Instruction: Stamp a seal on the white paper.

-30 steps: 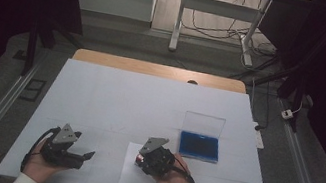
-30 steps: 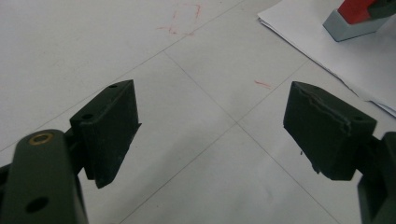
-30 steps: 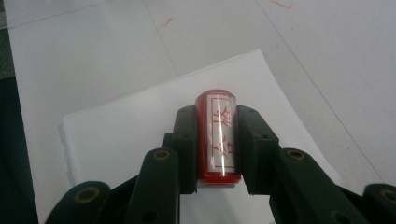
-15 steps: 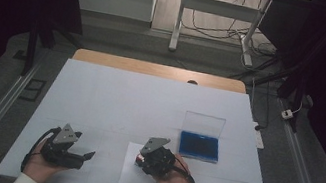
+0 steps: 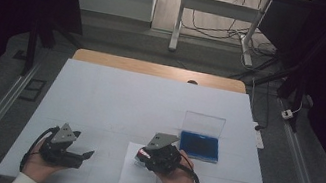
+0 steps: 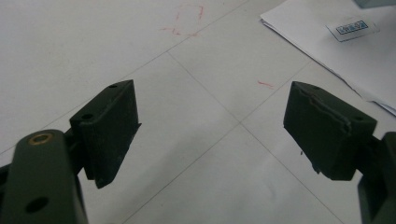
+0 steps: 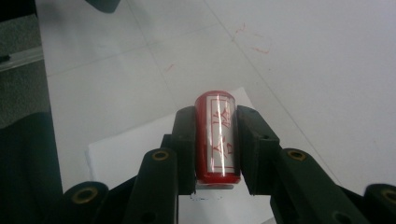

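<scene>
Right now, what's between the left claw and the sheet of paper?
In the high view, only bare white table lies between the left claw and the paper.

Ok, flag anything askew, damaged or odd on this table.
Nothing major. The right gripper holds the red stamp squarely over the paper. Faint red scribbles mark the table; the ink pad case lies open.

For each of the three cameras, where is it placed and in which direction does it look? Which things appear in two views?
High view: above the person's side, looking forward and down on the table; both hands show, with left gripper and right gripper.
Left gripper view: on the left gripper, looking along its open jaws at the table.
Right gripper view: on the right gripper, jaws shut on a red stamp.
Shared: the white paper appears in all three.
</scene>
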